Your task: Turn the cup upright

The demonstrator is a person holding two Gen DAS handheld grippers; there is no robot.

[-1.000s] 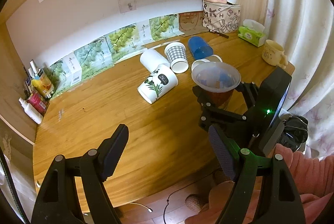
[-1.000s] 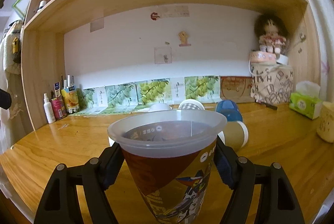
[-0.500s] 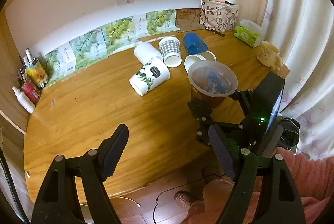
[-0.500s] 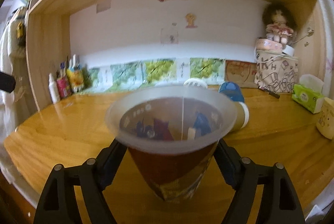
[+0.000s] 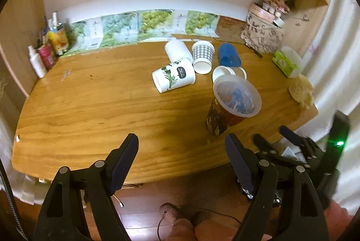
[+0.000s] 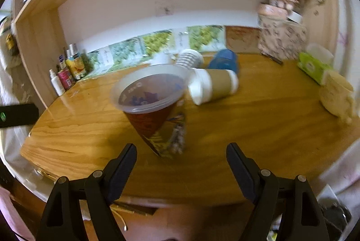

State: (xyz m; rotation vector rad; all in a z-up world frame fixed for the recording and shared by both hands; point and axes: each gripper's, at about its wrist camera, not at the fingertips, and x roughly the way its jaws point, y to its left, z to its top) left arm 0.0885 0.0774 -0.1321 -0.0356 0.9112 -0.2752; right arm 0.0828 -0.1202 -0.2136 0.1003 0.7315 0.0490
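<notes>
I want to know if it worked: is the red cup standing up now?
Yes, upright. The red cup stands on the table, wide clear rim up, narrow base down. The right gripper is open, not touching it.

Almost nothing here reads clearly for you. Far ahead of the left gripper (image 5: 180,142) fingers and to their right, the fabric bag (image 5: 262,36) carries scattered capital letters that form no word. Ahead, between those fingers, the white cup (image 5: 174,77) has a dark label with writing too fine to read. Just ahead of the right gripper (image 6: 181,148) fingers, the printed cup (image 6: 155,115) shows lid marks and blurred wall lettering, both illegible. The leaf posters (image 5: 155,24) farthest ahead bear columns of script too small to make out.
</notes>
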